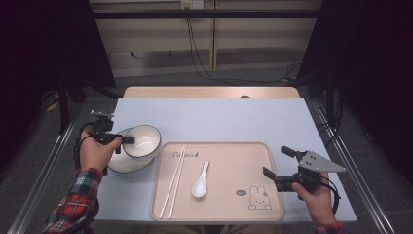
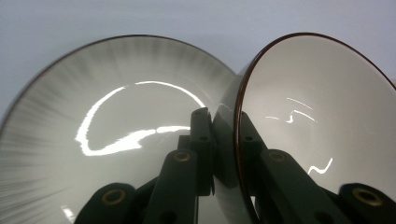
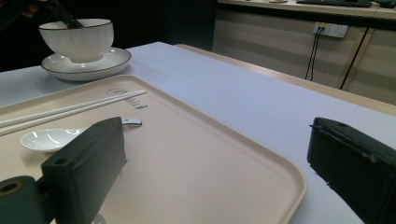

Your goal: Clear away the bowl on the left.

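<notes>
A white bowl with a dark rim rests in a white plate at the table's left. My left gripper is shut on the bowl's near rim, one jaw inside and one outside, as the left gripper view shows at the bowl and the plate. A beige tray holds white chopsticks and a white spoon. My right gripper hangs open over the tray's right edge, nothing between its jaws. In the right gripper view the bowl and plate stand far left.
The tray has a rabbit drawing at its near right corner. Pale blue table stretches behind the tray. Cables trail on the floor beyond the far edge, where a wooden strip borders the table.
</notes>
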Motion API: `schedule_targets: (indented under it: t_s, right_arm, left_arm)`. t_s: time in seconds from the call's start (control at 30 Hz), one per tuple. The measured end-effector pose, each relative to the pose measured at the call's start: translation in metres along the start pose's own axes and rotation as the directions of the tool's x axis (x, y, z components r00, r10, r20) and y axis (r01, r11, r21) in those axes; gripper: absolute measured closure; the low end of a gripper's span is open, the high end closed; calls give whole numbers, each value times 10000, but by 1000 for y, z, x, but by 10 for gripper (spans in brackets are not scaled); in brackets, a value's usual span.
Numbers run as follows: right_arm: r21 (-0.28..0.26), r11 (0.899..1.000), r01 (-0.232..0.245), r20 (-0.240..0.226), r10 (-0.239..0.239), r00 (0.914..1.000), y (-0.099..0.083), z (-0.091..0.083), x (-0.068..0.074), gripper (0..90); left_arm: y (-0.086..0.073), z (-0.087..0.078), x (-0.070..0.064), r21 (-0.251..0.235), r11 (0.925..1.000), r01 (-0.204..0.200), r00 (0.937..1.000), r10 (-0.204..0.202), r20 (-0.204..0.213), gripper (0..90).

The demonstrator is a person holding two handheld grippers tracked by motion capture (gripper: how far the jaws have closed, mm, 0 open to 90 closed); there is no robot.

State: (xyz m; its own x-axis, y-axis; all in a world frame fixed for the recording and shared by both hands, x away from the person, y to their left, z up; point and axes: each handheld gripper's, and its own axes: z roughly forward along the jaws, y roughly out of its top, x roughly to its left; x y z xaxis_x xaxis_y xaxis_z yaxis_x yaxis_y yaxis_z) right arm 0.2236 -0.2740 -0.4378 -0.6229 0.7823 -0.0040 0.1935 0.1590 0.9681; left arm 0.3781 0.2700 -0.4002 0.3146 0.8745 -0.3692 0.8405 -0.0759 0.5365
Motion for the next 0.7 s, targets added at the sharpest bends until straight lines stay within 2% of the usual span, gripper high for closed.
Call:
schedule_targets:
  t_s: [0.1, 0.13, 0.2, 0.3, 0.4, 0.5, 0.57, 0.6, 0.63, 0.7]
  right_arm:
    - [1, 10000, -3, 0, 3, 10000, 0, 0, 0, 37]
    - [5, 10000, -29, 17, 29, 10000, 0, 0, 0, 37]
    - [0, 10000, -10, 11, 10, 10000, 0, 0, 0, 37]
    - [20, 10000, -4, 35, 4, 10000, 0, 0, 0, 37]
    - [15, 10000, -50, 1, 50, 10000, 0, -1, 0, 37]
    - [4, 10000, -61, -4, 61, 10000, 0, -1, 0, 37]
    - [-7, 10000, -58, 26, 58, 10000, 0, -1, 0, 37]
    - [-7, 10000, -58, 26, 58, 10000, 0, -1, 0, 37]
    - [-15, 10000, -50, 26, 50, 10000, 0, -1, 0, 37]
    - [-12, 10000, -47, 30, 47, 10000, 0, -1, -1, 37]
  left_arm:
    - [2, 2, -10, 209, 9992, -352, 9991, 346, 252, 821]
    - [4, 4, -21, 432, 9976, -544, 9970, 519, 582, 820]
    - [5, 7, -32, 525, 9960, -720, 9946, 677, 788, 821]
    - [7, 13, -51, 751, 9914, -1070, 9878, 974, 1216, 821]
    - [8, 19, -66, 953, 9829, -1575, 9780, 1420, 1526, 820]
    - [7, 23, -81, 1072, 9777, -1804, 9711, 1598, 1773, 821]
    - [6, 27, -92, 1136, 9715, -2079, 9628, 1828, 1993, 821]
    - [6, 27, -92, 1136, 9715, -2079, 9628, 1828, 1993, 821]
    - [5, 31, -102, 1160, 9687, -2194, 9588, 1921, 2094, 821]
    - [4, 34, -110, 1292, 9604, -2468, 9493, 2128, 2316, 820]
